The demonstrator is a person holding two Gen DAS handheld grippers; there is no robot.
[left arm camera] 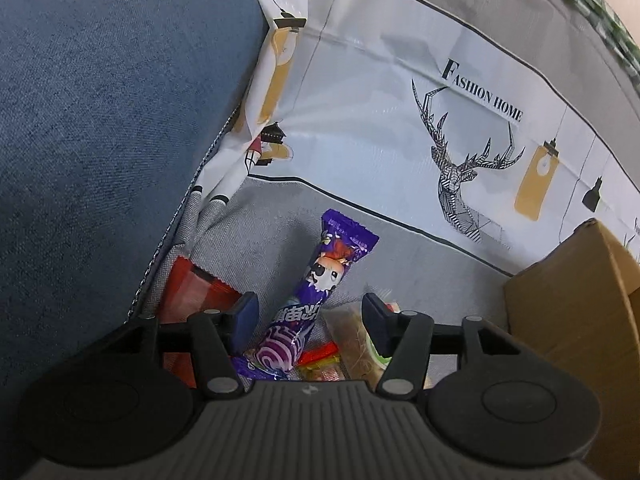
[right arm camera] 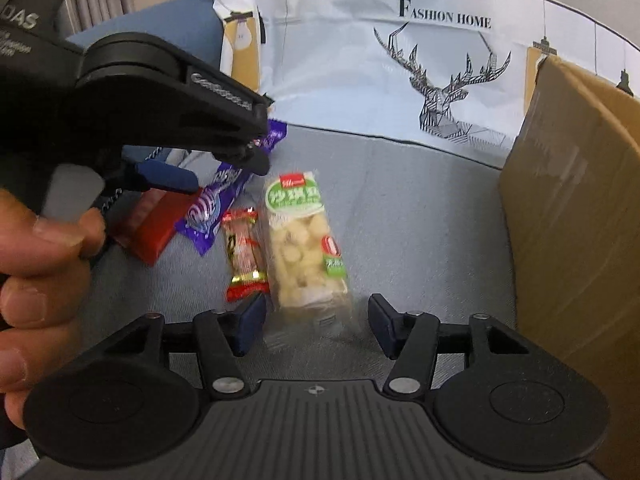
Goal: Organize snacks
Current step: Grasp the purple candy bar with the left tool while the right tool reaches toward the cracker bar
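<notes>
Snacks [right arm camera: 306, 240] lie beside cardboard box [right arm camera: 576, 200]; left claw [left arm camera: 310, 312] and right claw [right arm camera: 316, 320] both released.

A: How does the left gripper [left arm camera: 308, 312] stand?
B: Jaws spread wide, fingers [left arm camera: 245, 312] closing on nothing.

A: And the right gripper [right arm camera: 316, 320]?
B: Spread just as wide, gripping nothing. To its left, a bare hand [right arm camera: 36, 264] clasps the other tool's handle.

"FASHION HOME" printed above a line-drawn deer on the white cloth [right arm camera: 400, 60], straight ahead beyond the right gripper [right arm camera: 316, 322]; snack wrapper lettering unreadable.
</notes>
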